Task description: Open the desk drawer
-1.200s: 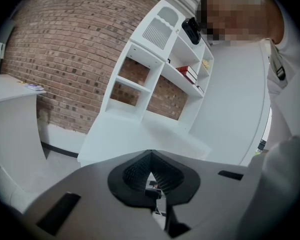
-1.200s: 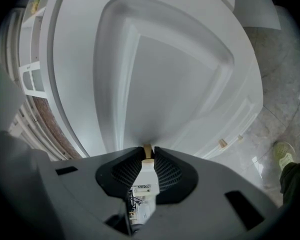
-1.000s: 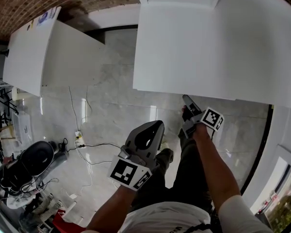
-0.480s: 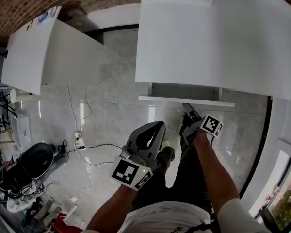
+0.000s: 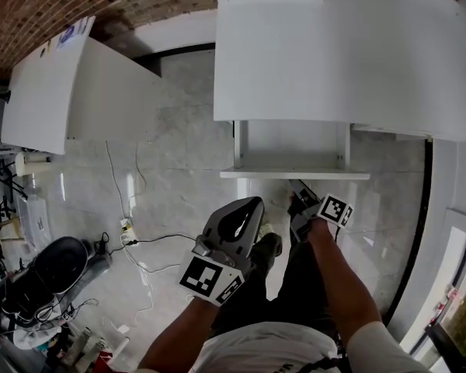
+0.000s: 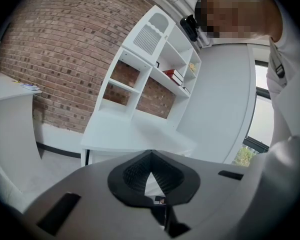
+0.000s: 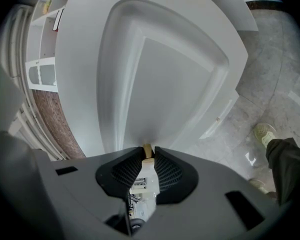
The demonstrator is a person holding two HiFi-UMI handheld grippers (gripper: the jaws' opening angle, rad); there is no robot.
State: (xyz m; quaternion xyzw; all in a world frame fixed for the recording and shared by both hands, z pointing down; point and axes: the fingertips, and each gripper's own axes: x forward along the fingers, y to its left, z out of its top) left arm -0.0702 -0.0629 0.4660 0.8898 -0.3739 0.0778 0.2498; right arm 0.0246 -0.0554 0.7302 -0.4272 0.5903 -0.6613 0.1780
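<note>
The white desk [image 5: 318,53] fills the top of the head view. Its drawer [image 5: 252,146] stands pulled out from under the front edge, and the white inside shows nothing in it. My right gripper [image 5: 299,186] is at the drawer's front panel [image 5: 295,175]. In the right gripper view the gripper [image 7: 148,156] is shut on the small wooden drawer knob [image 7: 147,150] of the white panel [image 7: 160,74]. My left gripper [image 5: 248,203] hangs in front of my body, apart from the drawer. Its pads meet at the tips [image 6: 150,155] with nothing between them.
A second white table [image 5: 54,84] stands at the left. Cables [image 5: 128,228] and a black chair [image 5: 46,263] lie on the marble floor at the lower left. A white shelf unit [image 6: 155,59] stands on the desk against the brick wall. My shoe [image 7: 265,133] is below the drawer.
The drawer has slid out from under the desk toward me, from hidden to well open, as my right gripper drew back with the knob. The left gripper stayed put.
</note>
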